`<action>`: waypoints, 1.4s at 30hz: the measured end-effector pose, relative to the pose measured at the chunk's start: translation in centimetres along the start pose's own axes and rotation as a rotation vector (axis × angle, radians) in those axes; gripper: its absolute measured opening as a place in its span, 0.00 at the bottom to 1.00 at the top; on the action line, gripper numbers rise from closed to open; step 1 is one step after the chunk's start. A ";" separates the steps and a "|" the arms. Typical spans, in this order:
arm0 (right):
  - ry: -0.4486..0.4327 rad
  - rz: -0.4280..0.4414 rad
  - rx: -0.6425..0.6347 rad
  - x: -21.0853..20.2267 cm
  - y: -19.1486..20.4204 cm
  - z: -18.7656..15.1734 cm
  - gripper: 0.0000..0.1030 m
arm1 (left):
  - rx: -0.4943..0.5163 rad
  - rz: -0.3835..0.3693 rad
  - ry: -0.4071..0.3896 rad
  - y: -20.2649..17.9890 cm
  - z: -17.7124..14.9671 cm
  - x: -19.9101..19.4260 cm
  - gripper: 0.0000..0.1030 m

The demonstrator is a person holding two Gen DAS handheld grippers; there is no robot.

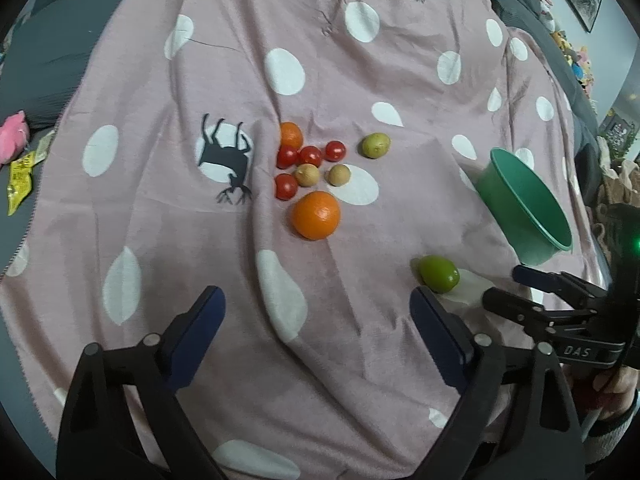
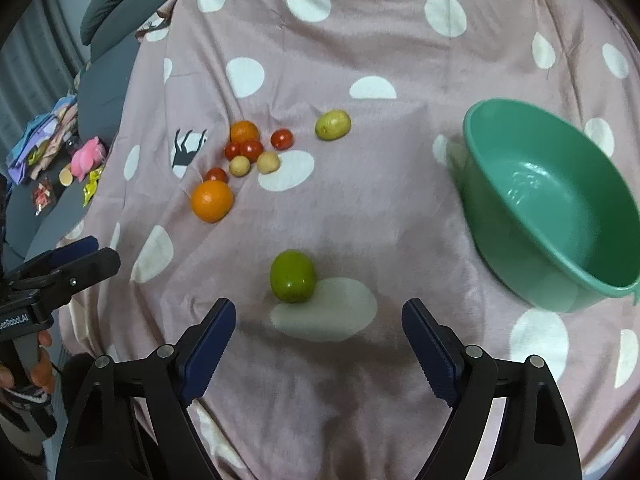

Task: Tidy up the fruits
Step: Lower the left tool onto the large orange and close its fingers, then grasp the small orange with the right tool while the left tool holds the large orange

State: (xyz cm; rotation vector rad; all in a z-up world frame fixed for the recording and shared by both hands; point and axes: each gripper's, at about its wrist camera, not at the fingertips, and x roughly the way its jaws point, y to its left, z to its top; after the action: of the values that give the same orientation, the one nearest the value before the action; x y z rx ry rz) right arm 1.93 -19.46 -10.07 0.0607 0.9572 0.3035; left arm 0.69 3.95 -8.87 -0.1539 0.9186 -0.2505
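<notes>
Red tomatoes [image 1: 310,156], four; oranges [image 1: 316,215], two

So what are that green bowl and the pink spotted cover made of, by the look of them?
The green bowl looks like moulded plastic: one even colour, a thin rolled rim, and a glossy inside that catches the light. The pink spotted cover looks like soft woven or brushed fabric, probably a blanket: matte, no shine, and lying in loose wrinkles and folds.

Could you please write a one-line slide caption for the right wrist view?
Open right gripper hovers before a green fruit on the polka-dot blanket, empty green bowl at right.
</notes>
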 end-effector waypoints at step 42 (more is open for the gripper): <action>-0.012 0.216 -0.063 10.8 4.8 13.7 0.63 | -0.068 0.063 -0.093 6.1 9.0 5.1 0.42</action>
State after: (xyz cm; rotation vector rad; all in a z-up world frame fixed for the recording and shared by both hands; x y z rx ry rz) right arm 17.77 -10.72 -9.86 0.1085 0.9303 0.5322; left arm 11.77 8.61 -8.81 -0.1976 0.8387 -0.1527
